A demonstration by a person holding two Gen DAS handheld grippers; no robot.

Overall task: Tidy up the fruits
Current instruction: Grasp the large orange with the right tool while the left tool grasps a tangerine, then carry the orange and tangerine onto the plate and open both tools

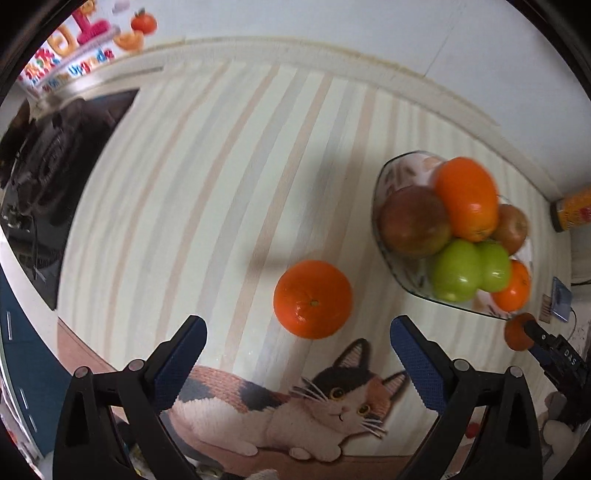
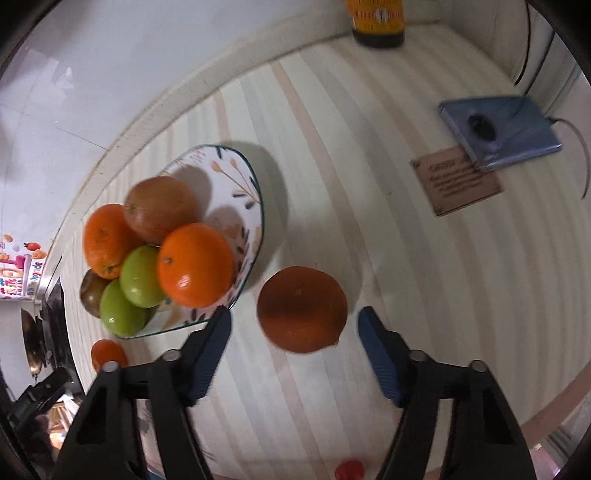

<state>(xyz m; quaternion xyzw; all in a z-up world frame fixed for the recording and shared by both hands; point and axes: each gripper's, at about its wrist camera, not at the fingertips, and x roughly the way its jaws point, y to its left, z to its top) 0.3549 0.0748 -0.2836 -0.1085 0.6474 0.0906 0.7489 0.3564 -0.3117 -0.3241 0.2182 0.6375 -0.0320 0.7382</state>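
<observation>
Clerk: Left wrist view, item one: left gripper (image 1: 298, 345), jaws spread wide, nothing between the blue pads. Pointing down at a striped mat (image 1: 207, 192) with a calico cat picture (image 1: 332, 398) along its near edge.

Checker: Fruit under it?

Clerk: One loose orange (image 1: 312, 299) on the mat, just ahead of the fingertips, touching neither pad. To its right, a patterned dish (image 1: 397, 177) holding the pile: two oranges, two green apples (image 1: 469, 271), two reddish-brown apples.

Checker: Right wrist view?

Clerk: Item two: right gripper (image 2: 293, 321), jaws partly open. A second, darker orange (image 2: 302, 309) sits on the mat just ahead of the tips, in line with the gap between them; a gap shows on each side, so the pads do not press it. No earlier picture to compare.

Checker: Position relative to the dish?

Clerk: Just beside it, at its right edge, apart from the rim (image 2: 255, 192). The left fingertip (image 2: 218, 325) overlaps the dish's near corner in the picture; contact cannot be told.

Checker: Other stock?

Clerk: Blue phone-like slab (image 2: 502, 129) lying partly on a brown printed card (image 2: 458, 181), far right of the mat. A yellow-labelled bottle (image 2: 377, 22) at the back against the wall. A colourful carton (image 1: 74, 40) at the far left, beside a dark stove burner (image 1: 48, 158). Small red object (image 2: 349, 470) at the near edge, kind unclear.
</observation>
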